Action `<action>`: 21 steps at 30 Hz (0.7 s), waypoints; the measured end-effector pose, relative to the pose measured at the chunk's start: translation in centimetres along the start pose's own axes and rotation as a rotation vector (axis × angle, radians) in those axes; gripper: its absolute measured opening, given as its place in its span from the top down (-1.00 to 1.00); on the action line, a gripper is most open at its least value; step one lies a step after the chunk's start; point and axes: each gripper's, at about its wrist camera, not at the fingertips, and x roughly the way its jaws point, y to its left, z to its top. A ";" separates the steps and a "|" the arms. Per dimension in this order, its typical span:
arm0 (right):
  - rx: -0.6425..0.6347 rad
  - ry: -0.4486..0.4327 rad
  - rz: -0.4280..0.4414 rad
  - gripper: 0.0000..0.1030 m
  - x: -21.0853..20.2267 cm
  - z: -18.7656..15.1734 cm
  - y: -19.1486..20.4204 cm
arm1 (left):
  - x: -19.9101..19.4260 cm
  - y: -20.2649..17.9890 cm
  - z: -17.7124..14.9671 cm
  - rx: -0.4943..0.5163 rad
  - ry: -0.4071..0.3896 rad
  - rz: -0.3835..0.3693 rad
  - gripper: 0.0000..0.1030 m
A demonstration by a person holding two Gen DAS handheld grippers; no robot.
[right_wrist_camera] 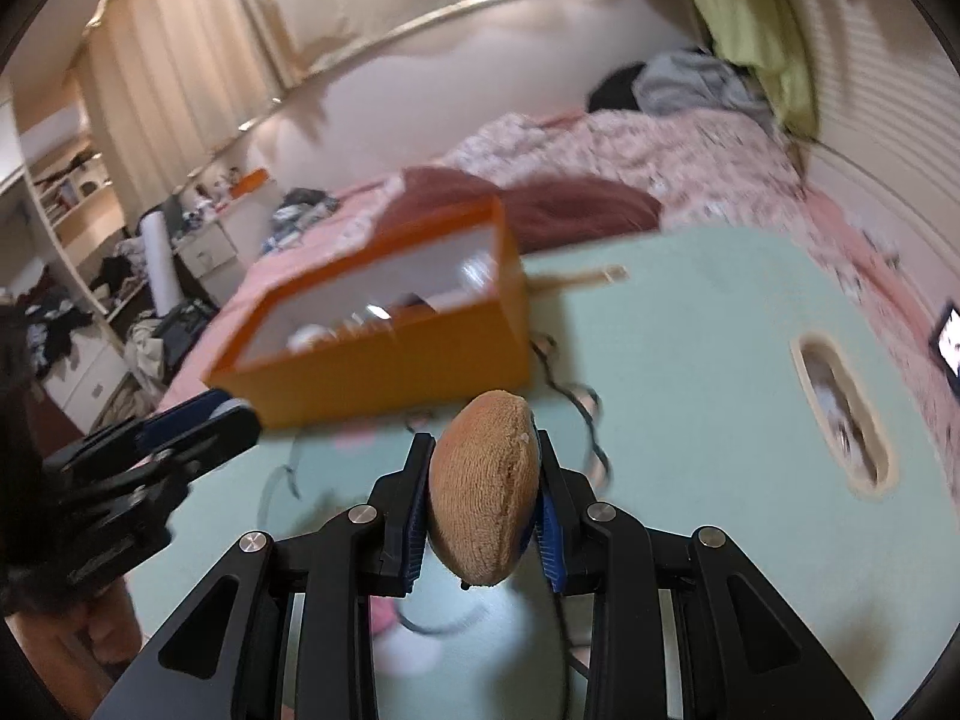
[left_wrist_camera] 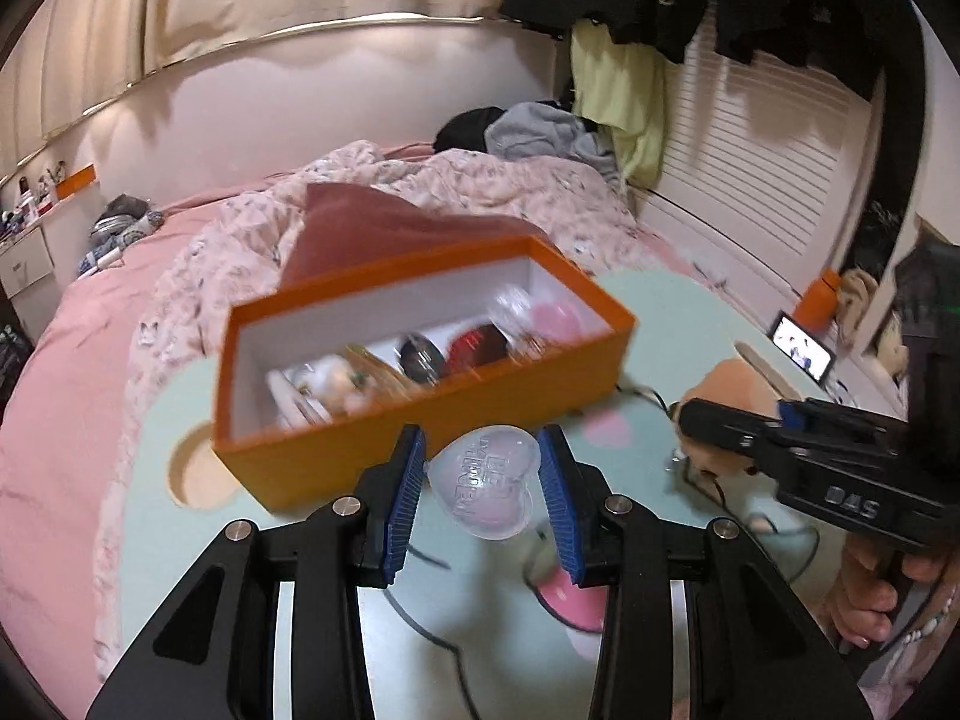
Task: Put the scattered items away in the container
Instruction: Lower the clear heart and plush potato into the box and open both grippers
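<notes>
Heart case (left_wrist_camera: 483,483) sits clamped between left tongs (left_wrist_camera: 483,468), near box (left_wrist_camera: 420,420)

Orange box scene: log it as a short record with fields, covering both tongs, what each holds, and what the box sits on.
box: orange box, open, on green mat
box contents: several small items, blurred
left tongs: around clear heart case, in front of the box; pad contact unclear
right tongs: shut on tan plush
setting: mat lies on bed
</notes>
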 end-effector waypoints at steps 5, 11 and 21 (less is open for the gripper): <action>-0.072 -0.021 0.019 0.43 0.0 5.4 2.5 | 0.0 2.5 3.9 -0.063 -0.020 -0.004 0.23; -0.170 -0.001 -0.009 0.43 3.1 10.5 5.3 | 1.4 5.3 7.0 -0.151 -0.040 0.013 0.23; -0.206 0.155 -0.058 0.43 10.3 11.7 6.2 | 6.1 7.8 6.3 -0.223 0.044 0.039 0.23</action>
